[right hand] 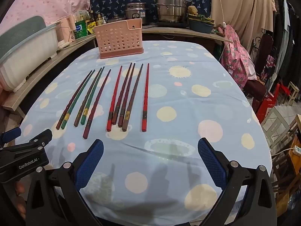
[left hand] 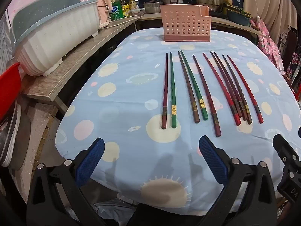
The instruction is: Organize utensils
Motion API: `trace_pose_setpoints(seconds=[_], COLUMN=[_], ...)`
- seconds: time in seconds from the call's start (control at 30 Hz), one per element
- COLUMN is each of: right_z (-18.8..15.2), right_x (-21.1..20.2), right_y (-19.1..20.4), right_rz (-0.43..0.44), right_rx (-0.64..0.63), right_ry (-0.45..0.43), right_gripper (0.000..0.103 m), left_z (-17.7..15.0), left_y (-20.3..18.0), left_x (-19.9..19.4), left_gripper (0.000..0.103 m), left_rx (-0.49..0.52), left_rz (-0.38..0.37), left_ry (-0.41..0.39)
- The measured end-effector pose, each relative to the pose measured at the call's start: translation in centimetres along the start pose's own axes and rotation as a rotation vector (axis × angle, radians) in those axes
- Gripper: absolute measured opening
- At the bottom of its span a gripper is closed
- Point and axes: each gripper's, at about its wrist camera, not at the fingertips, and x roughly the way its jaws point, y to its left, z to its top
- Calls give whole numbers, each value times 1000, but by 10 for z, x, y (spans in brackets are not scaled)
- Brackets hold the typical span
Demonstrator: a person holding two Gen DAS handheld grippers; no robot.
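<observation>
Several chopsticks in red, brown and green lie side by side on the blue patterned tablecloth, tips pointing away: a green one near the left, a dark red one in the middle, a bright red one at the right end. Behind them a pink perforated utensil holder stands upright at the table's far edge. My left gripper hangs open over the near edge, short of the chopsticks. My right gripper is open too, also nearer than the chopsticks. Nothing is between either pair of fingers.
A white dish rack with a blue rim sits on a wooden shelf to the left. Pots, bottles and a rice cooker line the back counter. A chair draped with pink cloth stands at the right.
</observation>
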Motion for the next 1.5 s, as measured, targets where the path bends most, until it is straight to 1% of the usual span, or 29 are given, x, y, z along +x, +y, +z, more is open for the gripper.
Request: trace_pose_setpoints(seconds=[0.43, 0.57, 1.5], right_z=[-1, -1, -3], right_x=[2, 2, 2], right_y=[1, 2, 4], right_rz=[-8, -7, -14], right_rx=[-7, -8, -11], right_ry=[9, 13, 9], right_gripper=[96, 96, 96], left_z=[4, 1, -3], left_y=[-2, -3, 1], left_x=[3, 1, 1], left_gripper=[96, 96, 96], left_rx=[-1, -1, -4], left_rz=[16, 6, 8], left_ry=[5, -3, -7])
